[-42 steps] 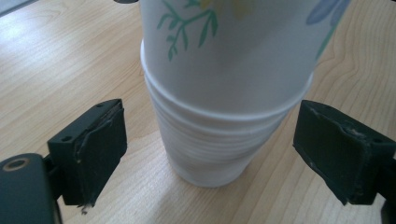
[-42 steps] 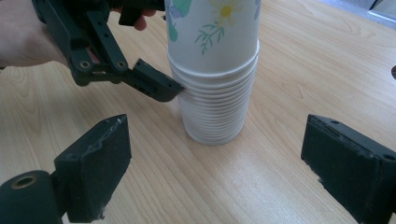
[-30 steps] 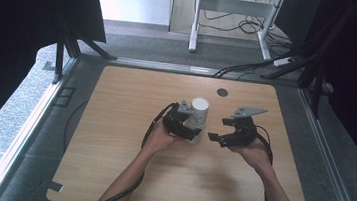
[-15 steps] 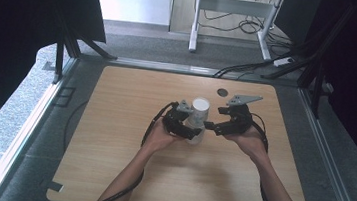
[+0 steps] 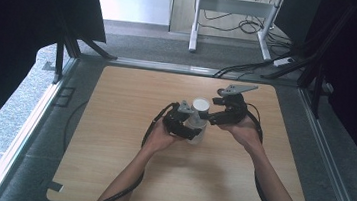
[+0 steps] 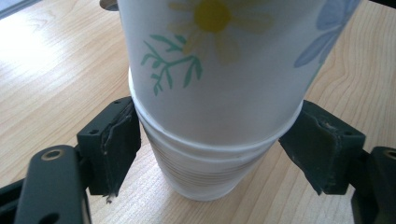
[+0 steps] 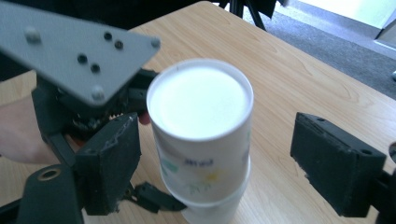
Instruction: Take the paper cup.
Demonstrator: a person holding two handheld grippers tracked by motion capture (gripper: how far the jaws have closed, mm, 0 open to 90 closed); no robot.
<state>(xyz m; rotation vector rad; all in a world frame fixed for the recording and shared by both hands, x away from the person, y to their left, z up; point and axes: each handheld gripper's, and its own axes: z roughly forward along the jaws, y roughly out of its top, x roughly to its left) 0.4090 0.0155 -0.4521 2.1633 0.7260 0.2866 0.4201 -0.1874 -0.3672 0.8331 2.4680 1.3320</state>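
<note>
The left gripper (image 5: 191, 127) has its two black jaws closed against the sides of the lower cup (image 6: 205, 172), a ribbed white paper cup standing on the wooden table (image 5: 111, 148); in the left gripper view the pads (image 6: 116, 140) press just under the rim of that cup, one on each side. Nested into it from above is the upper cup (image 6: 219, 65), white with a printed yellow daisy and green sprigs, rising straight up between the jaws. Beside it, the right gripper (image 7: 217, 154) has its jaws spread wide, one on each side of the upper cup and clear of its wall, level with its upper part.
</note>
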